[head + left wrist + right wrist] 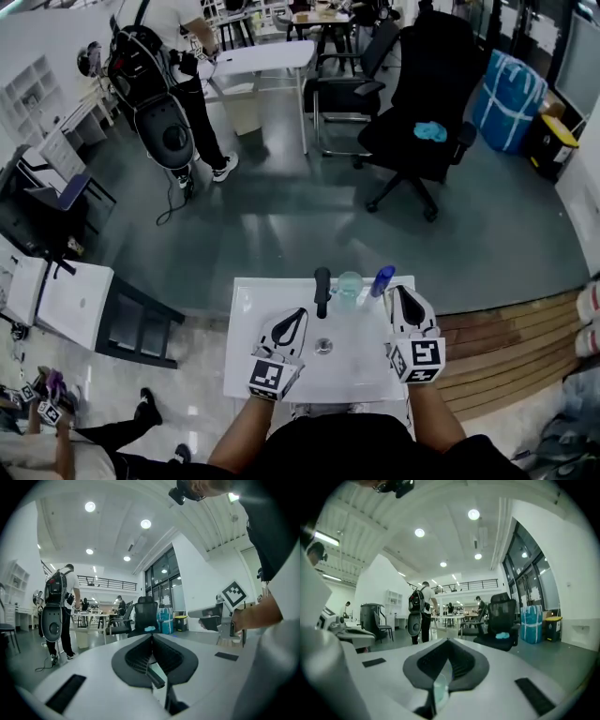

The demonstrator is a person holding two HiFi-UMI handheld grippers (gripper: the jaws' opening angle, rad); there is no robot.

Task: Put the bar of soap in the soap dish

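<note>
No bar of soap and no soap dish shows in any view. In the head view both grippers hang over a white washbasin (251, 300). My left gripper (300, 313) is over the basin's left half, jaws together, nothing between them. My right gripper (400, 292) is at the basin's right edge, also shut and empty. In the left gripper view the jaws (151, 636) meet at the tip and point level into the room. The right gripper view shows the same for its jaws (447, 641).
A black tap (322, 292), a clear cup (349, 287) and a blue bottle (382, 279) stand along the basin's far rim, with a drain (323, 346) in the middle. Beyond are a black office chair (417, 103), a white table (267, 56) and a person with a backpack rig (155, 84).
</note>
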